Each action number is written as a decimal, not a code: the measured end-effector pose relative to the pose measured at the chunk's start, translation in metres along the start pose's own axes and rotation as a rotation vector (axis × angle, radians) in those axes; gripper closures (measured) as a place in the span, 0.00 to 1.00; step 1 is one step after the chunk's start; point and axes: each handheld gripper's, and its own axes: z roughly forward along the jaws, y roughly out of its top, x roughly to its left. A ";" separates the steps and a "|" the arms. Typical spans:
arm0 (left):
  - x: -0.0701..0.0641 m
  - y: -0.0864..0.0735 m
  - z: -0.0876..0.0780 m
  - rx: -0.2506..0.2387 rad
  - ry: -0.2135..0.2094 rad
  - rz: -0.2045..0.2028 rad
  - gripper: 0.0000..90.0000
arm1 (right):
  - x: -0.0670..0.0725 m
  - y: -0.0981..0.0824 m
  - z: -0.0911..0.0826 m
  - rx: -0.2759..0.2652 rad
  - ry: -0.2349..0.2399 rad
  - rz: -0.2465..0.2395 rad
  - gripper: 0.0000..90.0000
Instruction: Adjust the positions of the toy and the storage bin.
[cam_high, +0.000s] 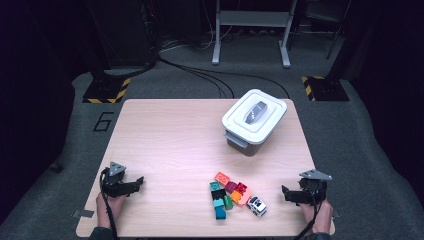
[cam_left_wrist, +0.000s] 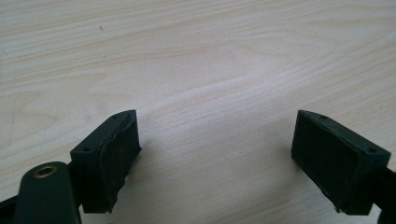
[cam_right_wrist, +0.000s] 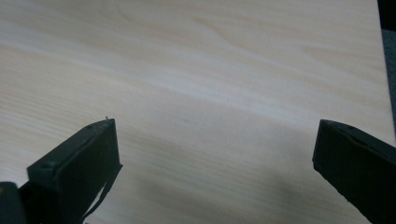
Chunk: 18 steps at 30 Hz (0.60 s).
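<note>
Cluster of toy bricks (cam_high: 227, 192), orange, red, magenta, green, teal and black, packed together near the table's front edge, small white toy car (cam_high: 256, 206) just beside them, angled, on its wheels.

a dim lab or recording studio: a lone wooden table (cam_high: 165, 145) on grey carpet, black stands with hazard-striped bases (cam_high: 106, 91), loose cables (cam_high: 210, 75) and a metal frame (cam_high: 251, 30) behind.
</note>
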 end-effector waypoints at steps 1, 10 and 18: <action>0.000 0.000 0.000 0.000 0.000 0.000 0.17 | 0.000 0.000 0.000 0.000 0.000 0.000 0.00; -0.001 -0.001 0.001 -0.015 0.001 0.006 0.17 | 0.015 0.053 -0.029 -0.074 0.067 -0.038 0.01; -0.002 -0.001 0.001 -0.013 0.005 0.009 0.17 | 0.030 0.087 -0.044 -0.114 0.109 -0.063 0.01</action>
